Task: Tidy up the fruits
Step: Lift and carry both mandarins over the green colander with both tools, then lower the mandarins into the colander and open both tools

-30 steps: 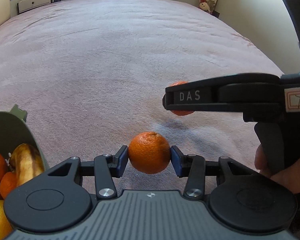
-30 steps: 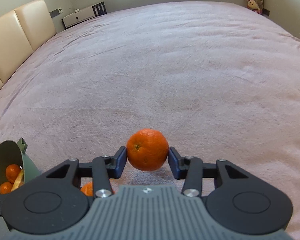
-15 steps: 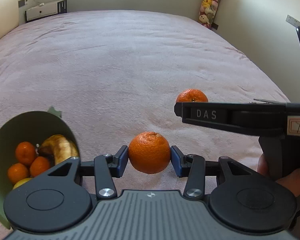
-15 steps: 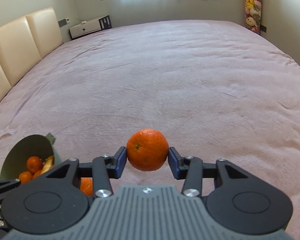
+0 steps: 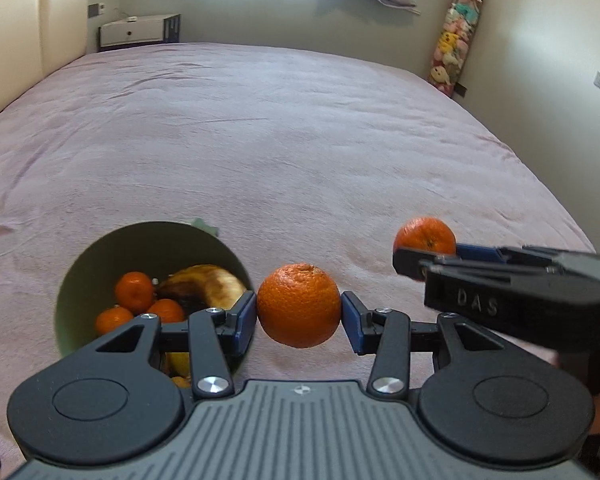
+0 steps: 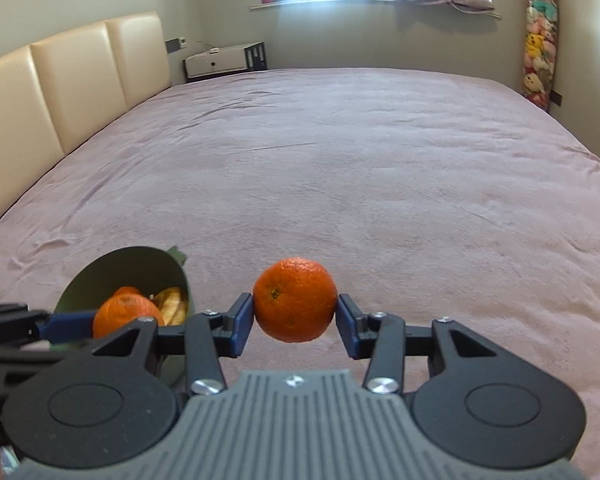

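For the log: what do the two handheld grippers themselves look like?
Both match: the left gripper and right gripper have black linkage arms with silver screws, blue pads, two round black discs and a grey ribbed centre plate. Seen from the side, the right gripper's black body reads "DAS". No cables show.

Both grippers held level, side by side, each clamped on a load.
The left gripper (image 5: 299, 317) pinches with both blue pads; the right gripper (image 6: 295, 317) does likewise, just right of it and slightly ahead.
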### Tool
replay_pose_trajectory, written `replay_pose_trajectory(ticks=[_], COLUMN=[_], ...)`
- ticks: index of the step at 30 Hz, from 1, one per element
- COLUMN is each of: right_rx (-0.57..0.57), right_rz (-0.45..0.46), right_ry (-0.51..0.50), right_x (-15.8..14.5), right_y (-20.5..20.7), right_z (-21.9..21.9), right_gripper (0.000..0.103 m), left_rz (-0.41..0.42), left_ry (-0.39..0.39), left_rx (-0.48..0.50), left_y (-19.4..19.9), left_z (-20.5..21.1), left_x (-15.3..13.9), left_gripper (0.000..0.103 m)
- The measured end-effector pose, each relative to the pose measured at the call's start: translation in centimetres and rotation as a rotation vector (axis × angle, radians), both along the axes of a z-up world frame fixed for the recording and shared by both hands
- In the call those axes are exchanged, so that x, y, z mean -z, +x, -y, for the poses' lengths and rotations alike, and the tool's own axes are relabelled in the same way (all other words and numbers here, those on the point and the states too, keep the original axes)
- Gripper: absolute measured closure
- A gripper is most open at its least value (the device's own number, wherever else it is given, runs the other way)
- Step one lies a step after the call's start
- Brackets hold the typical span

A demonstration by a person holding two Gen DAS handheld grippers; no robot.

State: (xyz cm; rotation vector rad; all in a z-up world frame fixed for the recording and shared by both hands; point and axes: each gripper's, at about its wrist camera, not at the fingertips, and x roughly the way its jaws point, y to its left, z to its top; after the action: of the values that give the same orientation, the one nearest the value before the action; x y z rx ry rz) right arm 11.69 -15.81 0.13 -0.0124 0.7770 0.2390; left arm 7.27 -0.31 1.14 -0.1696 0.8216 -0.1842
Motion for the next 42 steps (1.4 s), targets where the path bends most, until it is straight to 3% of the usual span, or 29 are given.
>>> replay_pose_trajectory(ticks=[18,27,42], right_rx=[-0.222,-0.346,-0.438], right_rz=[0.029,0.044,0.04], right_ry=[-0.008,-0.012,-0.051], right_x=[0.7,2.0,4.7], right_y=[-1.1,0.1,2.7], right_z=[-8.3,-12.0,-15.3], right_gripper=[0.06,0.06,0.061], left_rz=[-0.054,-0.111,-0.159], left_ry=[-0.087,-0.121,-0.16], left_rx=[-0.199,-0.249,-0.329], left_y=[0.5,1.8,4.1], left_z=[-9.4,-12.0,-14.8], left_x=[1.2,2.9,5.4], left_gripper=[0.052,0.052,0.052])
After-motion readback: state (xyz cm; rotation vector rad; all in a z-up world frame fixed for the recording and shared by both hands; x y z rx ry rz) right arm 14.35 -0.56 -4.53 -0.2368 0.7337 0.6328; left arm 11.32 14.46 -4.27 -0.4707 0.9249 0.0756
